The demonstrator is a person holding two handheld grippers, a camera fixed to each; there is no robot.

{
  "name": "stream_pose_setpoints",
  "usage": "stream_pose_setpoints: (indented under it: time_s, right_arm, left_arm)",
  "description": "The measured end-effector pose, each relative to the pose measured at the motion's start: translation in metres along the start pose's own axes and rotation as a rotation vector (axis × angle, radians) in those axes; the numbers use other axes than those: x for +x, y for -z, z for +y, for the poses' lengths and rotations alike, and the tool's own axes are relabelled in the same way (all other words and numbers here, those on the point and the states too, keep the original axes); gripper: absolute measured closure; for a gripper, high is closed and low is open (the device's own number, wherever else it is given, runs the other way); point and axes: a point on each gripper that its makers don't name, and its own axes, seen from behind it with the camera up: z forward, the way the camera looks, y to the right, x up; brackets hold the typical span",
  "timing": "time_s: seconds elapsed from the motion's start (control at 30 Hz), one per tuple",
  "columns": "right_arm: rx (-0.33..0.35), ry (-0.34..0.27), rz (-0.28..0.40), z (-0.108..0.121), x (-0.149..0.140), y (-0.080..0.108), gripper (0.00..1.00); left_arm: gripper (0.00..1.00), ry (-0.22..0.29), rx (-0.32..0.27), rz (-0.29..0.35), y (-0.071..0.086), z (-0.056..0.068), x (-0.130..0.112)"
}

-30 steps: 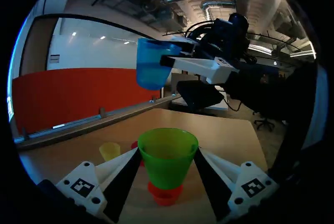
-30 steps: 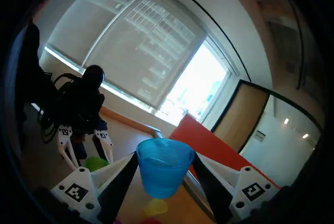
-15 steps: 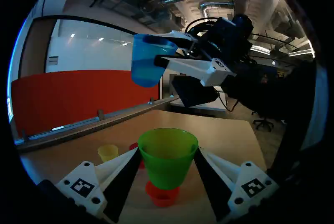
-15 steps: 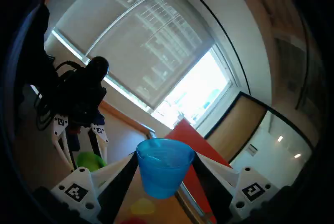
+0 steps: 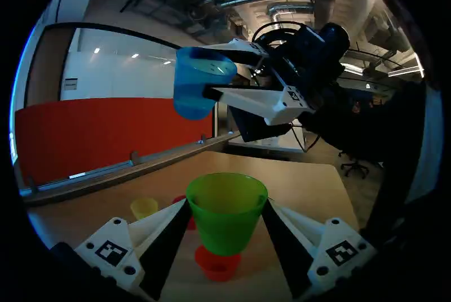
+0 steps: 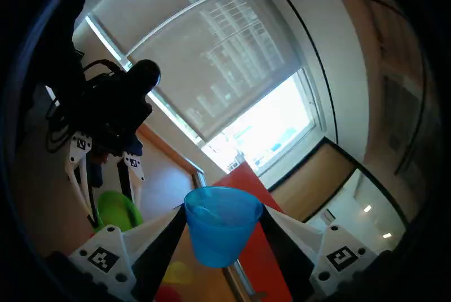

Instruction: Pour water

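In the left gripper view my left gripper [image 5: 225,217] is shut on a green cup [image 5: 226,209], held upright above the wooden table [image 5: 304,181]. Higher up, the right gripper [image 5: 211,76] holds a blue cup [image 5: 197,82] tilted towards the left, above and behind the green cup. In the right gripper view my right gripper [image 6: 222,229] is shut on the blue cup [image 6: 221,224], with water inside it. Down at the left there, the left gripper [image 6: 110,189] holds the green cup [image 6: 117,211].
On the table under the green cup stand a small red cup [image 5: 217,262], a yellow cup [image 5: 144,208] and another red one [image 5: 189,220]. A red partition [image 5: 101,133] runs along the table's far edge. Office chairs [image 5: 355,164] stand beyond the table.
The blue cup has swung left and tipped further over in the right gripper, rising slightly. The green cup stays still in the left gripper.
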Motion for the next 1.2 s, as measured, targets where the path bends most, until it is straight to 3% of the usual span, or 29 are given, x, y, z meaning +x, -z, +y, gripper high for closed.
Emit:
stream_pose_setpoints:
  time_s: [1.2]
  right_arm:
    - [-0.005,0.206,-0.045,0.012,-0.005,-0.01,0.07]
  left_arm:
    - [0.14,-0.001,-0.003,0.03,-0.002,-0.004,0.014]
